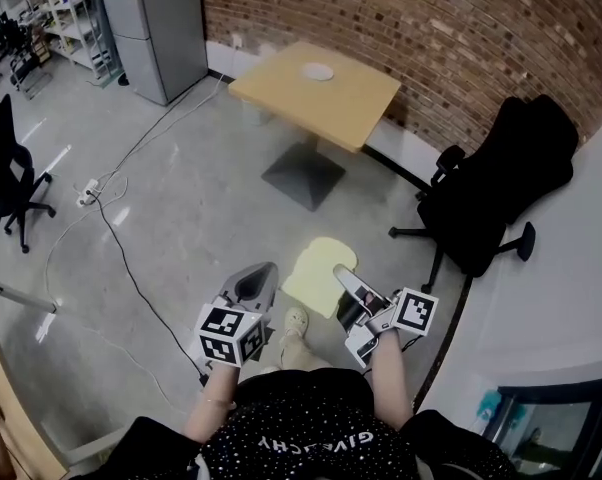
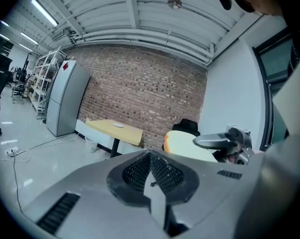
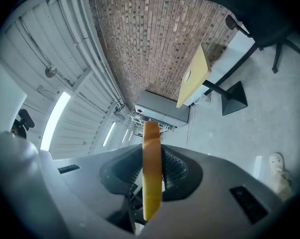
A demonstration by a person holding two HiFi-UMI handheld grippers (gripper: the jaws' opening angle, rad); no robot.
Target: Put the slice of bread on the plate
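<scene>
Bread first: the slice of bread is up in the air, nowhere near a surface, pinched by its near edge in the right gripper. From the head view its pale broad face looks upward and it sticks out ahead of the jaws, over the bare concrete floor. In the right gripper view the same slice shows edge-on – a thin tan crust line running straight down the middle between the two pads, which are closed in on it from both sides, only as far apart as the slice is thick.

The left gripper is held just beside it, close but not touching. Its jaws are brought together with nothing between them; its own view shows the ribbed pads meeting at a point, with the slice and the other gripper's grey nose off to the right.

The plate is well apart from all this – a small white disc lying on the light wooden table that stands against the brick wall. A black office chair sits to the right of the table by the white wall, and a tall grey cabinet stands further left along the bricks. A black cable trails across the floor on the person's left, and one pale shoe shows below the grippers.
</scene>
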